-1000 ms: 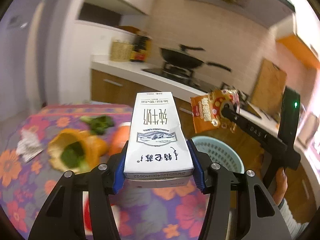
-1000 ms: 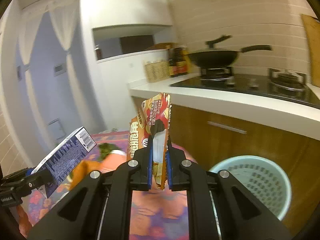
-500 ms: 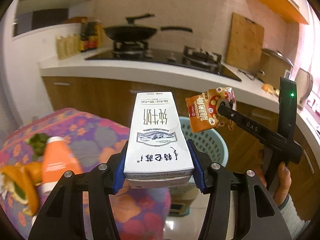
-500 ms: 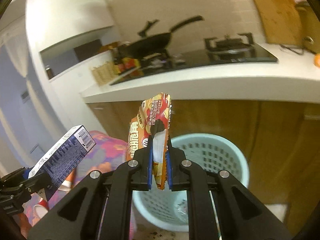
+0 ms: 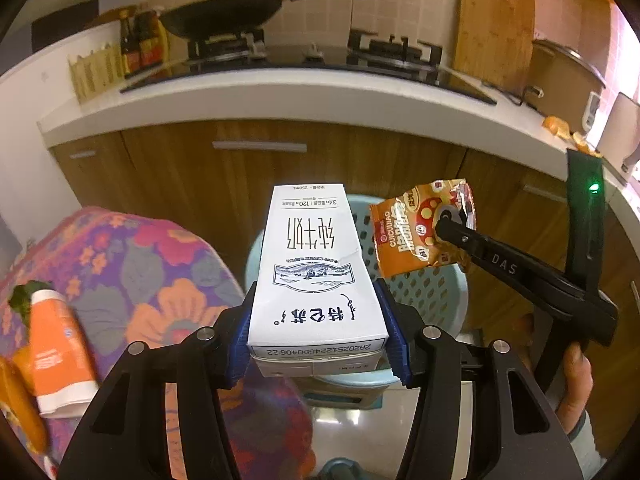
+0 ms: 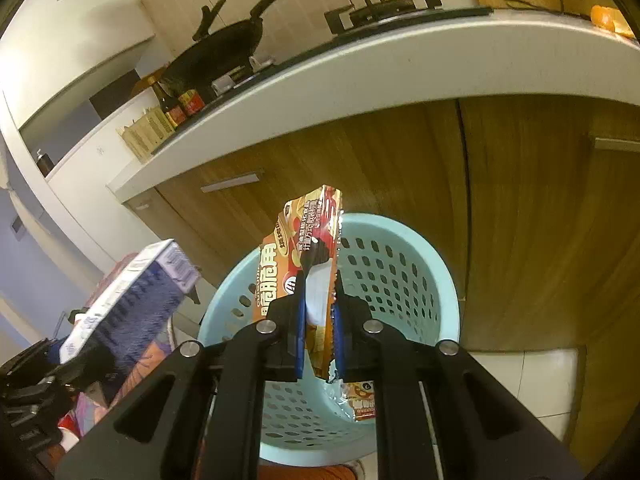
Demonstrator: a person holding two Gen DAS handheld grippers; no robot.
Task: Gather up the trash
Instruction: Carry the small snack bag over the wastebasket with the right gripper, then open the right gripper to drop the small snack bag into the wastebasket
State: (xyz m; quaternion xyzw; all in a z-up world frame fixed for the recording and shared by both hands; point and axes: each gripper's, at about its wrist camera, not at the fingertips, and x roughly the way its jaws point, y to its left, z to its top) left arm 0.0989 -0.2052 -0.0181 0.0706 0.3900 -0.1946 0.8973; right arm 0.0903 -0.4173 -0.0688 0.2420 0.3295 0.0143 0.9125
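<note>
My left tongs [image 5: 320, 344] are clenched on a white milk carton [image 5: 316, 268], held over the near rim of the pale blue basket [image 6: 436, 280]. My right tongs [image 6: 318, 336] pinch an orange snack wrapper [image 6: 308, 240] above the basket's mouth. An orange bottle [image 5: 56, 352] lies on the flowered tablecloth [image 5: 160, 272] at its left edge.
</note>
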